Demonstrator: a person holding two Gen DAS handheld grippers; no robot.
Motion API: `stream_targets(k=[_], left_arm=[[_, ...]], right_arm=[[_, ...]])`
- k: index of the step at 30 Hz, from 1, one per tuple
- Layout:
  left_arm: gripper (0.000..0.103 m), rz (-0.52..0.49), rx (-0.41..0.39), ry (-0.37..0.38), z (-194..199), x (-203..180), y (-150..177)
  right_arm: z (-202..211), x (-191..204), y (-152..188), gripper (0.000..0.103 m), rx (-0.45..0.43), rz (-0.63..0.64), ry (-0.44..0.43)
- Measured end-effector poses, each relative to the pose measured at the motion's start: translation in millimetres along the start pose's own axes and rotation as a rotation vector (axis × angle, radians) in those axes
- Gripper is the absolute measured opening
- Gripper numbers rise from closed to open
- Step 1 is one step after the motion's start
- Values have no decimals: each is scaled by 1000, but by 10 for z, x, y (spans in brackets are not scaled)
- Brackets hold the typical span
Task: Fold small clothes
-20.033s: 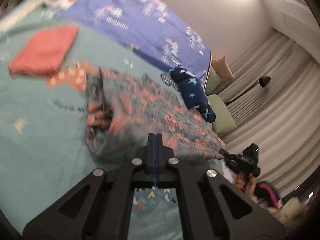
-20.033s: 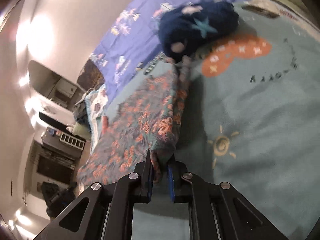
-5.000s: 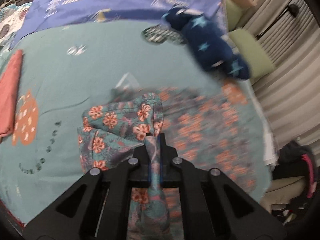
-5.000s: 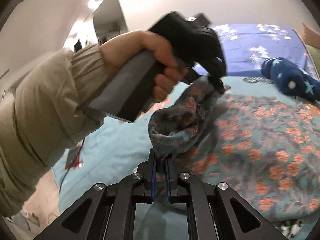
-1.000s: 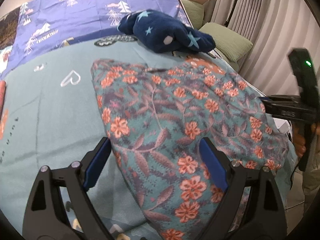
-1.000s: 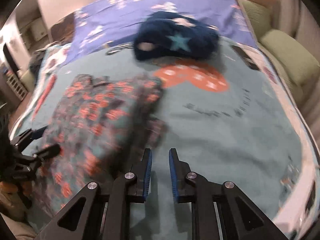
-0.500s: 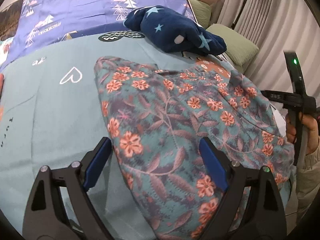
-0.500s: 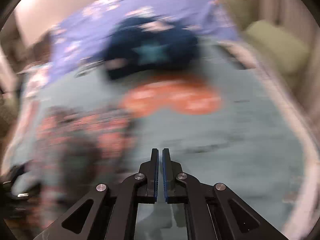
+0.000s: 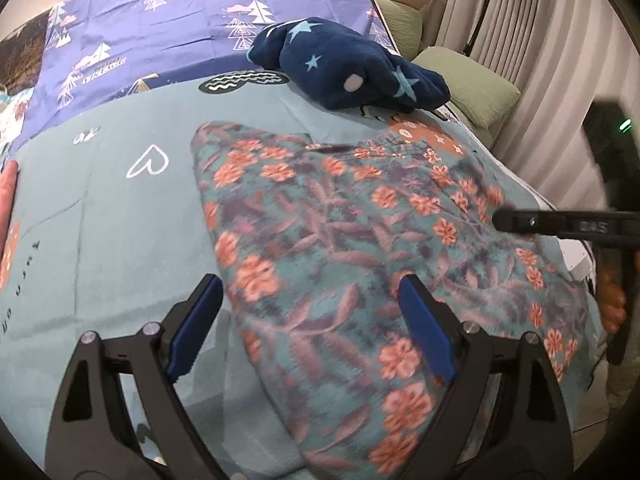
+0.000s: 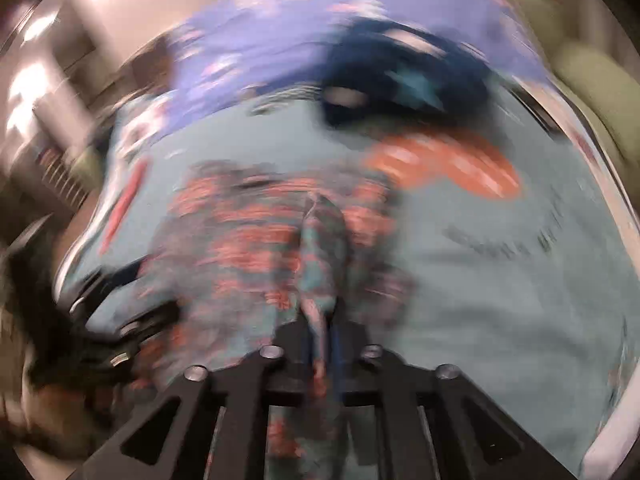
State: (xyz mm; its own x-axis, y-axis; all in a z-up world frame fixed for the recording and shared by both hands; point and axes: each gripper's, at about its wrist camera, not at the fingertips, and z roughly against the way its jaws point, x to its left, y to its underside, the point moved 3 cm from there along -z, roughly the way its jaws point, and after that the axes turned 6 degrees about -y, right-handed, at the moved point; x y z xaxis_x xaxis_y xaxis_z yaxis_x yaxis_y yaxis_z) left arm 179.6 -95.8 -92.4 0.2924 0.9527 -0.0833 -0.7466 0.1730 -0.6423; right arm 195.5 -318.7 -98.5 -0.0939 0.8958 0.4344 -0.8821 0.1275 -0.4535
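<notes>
Your right gripper [image 10: 320,336] has just clamped the floral garment's [image 9: 340,240] edge; left gripper [image 9: 308,320] hangs released, ready for the next fold.

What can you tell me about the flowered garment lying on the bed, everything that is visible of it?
The flowered garment is soft teal-grey cloth printed with orange blossoms and purplish leaves. It lies spread and slightly rumpled on the teal bedcover, a dark slit near its far edge. The left gripper hangs over its near part, wide open and not pinching it. The right gripper is shut on a raised fold at its edge. Its nearest end is hidden.
</notes>
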Motion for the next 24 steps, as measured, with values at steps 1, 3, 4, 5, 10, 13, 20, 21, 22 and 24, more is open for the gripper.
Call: stream_targets(k=[1,3,4,5,10,13,20,21,22,24], left_arm=[[90,6,7,3,-10,16,12],[90,13,15,1,-18,42,39],[90,16,17,5,-12,48,44],[90,17,18,6,-5,44,46],[90,5,9,16,158,18,110],[90,-9,4,24,252,-27,153],[90,-6,33,49,304,-96,267],[90,-11,41,49,300,-100,299],[90,-15,48,45,289,-101,324],[90,-18,66,41,262,-89,391]], right_arm=[[-15,-166,27,5,7,-57,4],[0,-381,139,5,9,-104,60],[43,-408,188,6,2,-109,34],[103,-415,232,7,-1,-116,12],[509,-218,430,19,-59,-55,-70],[665,29,552,61,-61,-6,-164],[341,-34,878,71,79,-32,-53],[369,-70,915,67,58,-30,-66],[404,-82,930,65,50,-28,-65],[451,-95,947,63,46,-44,-48]])
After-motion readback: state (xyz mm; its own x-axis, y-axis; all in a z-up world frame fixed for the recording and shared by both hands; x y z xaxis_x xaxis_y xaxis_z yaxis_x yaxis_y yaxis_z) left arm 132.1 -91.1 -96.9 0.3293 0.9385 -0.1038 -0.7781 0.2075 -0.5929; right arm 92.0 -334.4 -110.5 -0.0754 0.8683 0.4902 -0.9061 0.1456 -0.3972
